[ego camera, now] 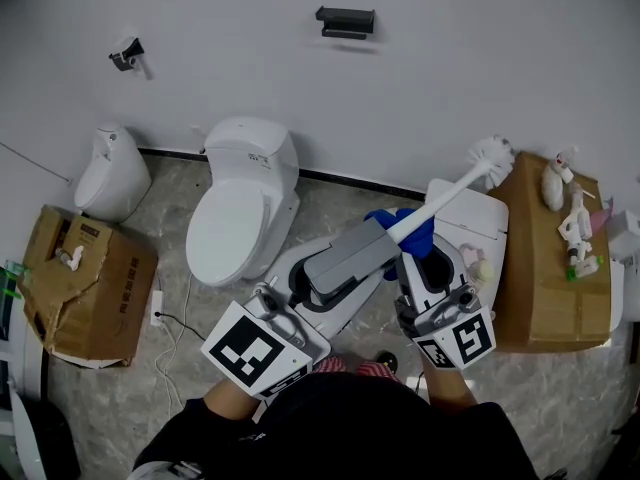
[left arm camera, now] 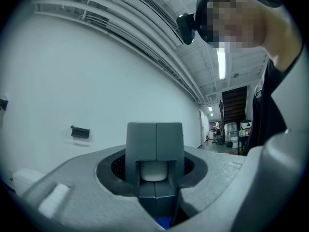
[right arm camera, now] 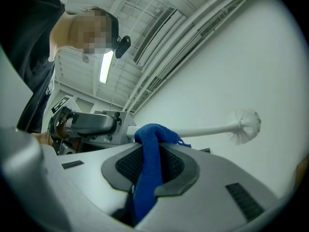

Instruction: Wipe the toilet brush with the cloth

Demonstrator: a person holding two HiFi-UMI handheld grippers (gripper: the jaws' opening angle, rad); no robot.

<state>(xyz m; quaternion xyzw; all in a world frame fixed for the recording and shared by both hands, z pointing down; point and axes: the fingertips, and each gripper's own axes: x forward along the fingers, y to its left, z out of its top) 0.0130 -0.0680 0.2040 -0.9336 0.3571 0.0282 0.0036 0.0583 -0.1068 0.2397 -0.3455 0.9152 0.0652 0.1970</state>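
Right gripper view, cloth point(right arm camera: 147, 166) between jaws, brush point(right arm camera: 245, 122) beyond

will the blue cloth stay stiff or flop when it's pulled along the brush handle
Probably floppy: the cloth folds limply over the brush handle. Its rough weave looks grippy, so it likely drags rather than slips.

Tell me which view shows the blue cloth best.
Right gripper view: the cloth fills the centre, clamped in the right gripper and draped over the toilet brush. Head view shows only a blue bunch on the handle; left gripper view just a blue sliver at the bottom edge.
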